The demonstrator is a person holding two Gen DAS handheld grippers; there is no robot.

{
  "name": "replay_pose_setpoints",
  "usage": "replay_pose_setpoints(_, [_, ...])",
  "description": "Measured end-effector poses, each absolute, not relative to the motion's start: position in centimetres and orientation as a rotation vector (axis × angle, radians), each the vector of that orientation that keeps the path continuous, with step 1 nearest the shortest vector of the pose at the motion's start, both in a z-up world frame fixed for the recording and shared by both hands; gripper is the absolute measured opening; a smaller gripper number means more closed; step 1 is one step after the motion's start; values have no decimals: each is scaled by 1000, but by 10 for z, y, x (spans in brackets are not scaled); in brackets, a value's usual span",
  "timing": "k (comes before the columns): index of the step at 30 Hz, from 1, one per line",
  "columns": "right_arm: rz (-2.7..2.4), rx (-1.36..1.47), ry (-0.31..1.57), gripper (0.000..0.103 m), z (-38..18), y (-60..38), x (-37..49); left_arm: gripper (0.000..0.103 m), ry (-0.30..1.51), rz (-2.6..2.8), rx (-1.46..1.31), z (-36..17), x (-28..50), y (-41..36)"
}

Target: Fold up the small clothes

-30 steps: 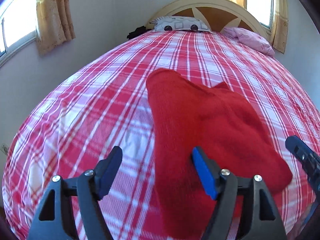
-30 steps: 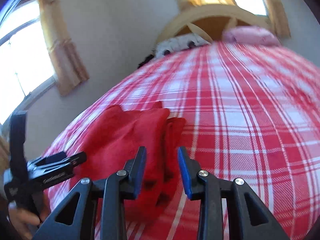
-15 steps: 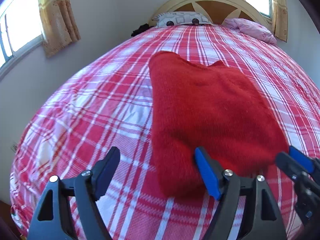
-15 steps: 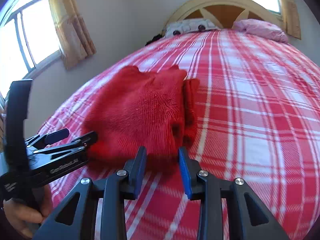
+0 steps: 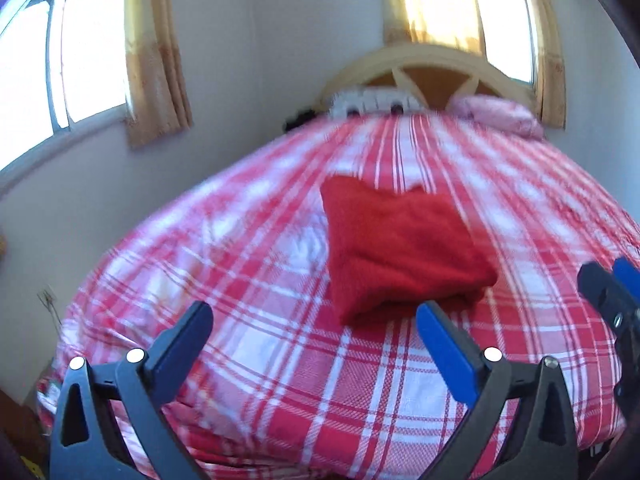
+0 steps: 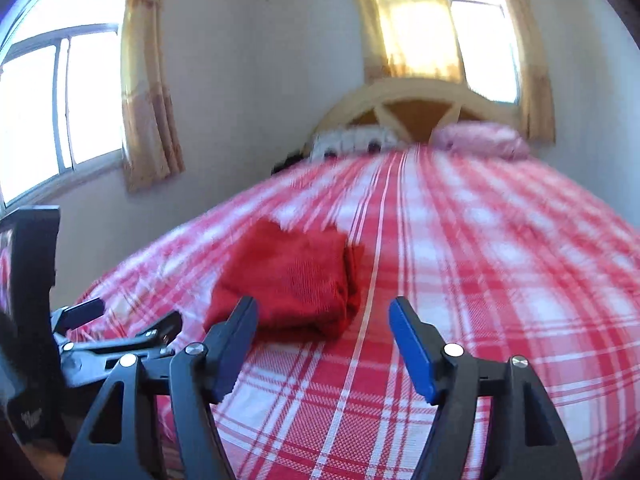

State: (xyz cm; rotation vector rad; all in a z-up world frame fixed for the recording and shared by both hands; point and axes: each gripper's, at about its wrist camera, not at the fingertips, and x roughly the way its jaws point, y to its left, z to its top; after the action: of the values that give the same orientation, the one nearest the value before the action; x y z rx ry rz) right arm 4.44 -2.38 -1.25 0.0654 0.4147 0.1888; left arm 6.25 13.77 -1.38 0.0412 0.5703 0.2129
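Change: we have drawn both grippers back from the red knitted garment; a moment ago they stood right at its near edge.
Garment: folded into a compact bundle on the red plaid bedspread, well short of the headboard.
Left gripper: jaws opening, spread wide, nothing between them.
Right gripper: jaws opening, empty, beside the garment's near corner.
Meaning: we judge this fold finished and released.
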Motion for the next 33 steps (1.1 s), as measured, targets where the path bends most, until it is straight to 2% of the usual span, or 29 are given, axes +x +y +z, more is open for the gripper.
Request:
replay_pose_setpoints(3, [173, 59, 327, 71, 13, -23, 19, 103, 480, 229, 70, 6, 37, 136])
replay_pose_setpoints(8, [121, 79, 191, 79, 49, -27, -21, 103, 385, 189, 48, 34, 9, 136])
replay_pose_setpoints(15, [57, 54, 81, 84, 75, -30, -55, 103, 428, 223, 4, 52, 4, 135])
replay_pose_setpoints(33, [48, 97, 106, 84, 72, -34, -55, 103, 419, 246, 18, 51, -8, 129])
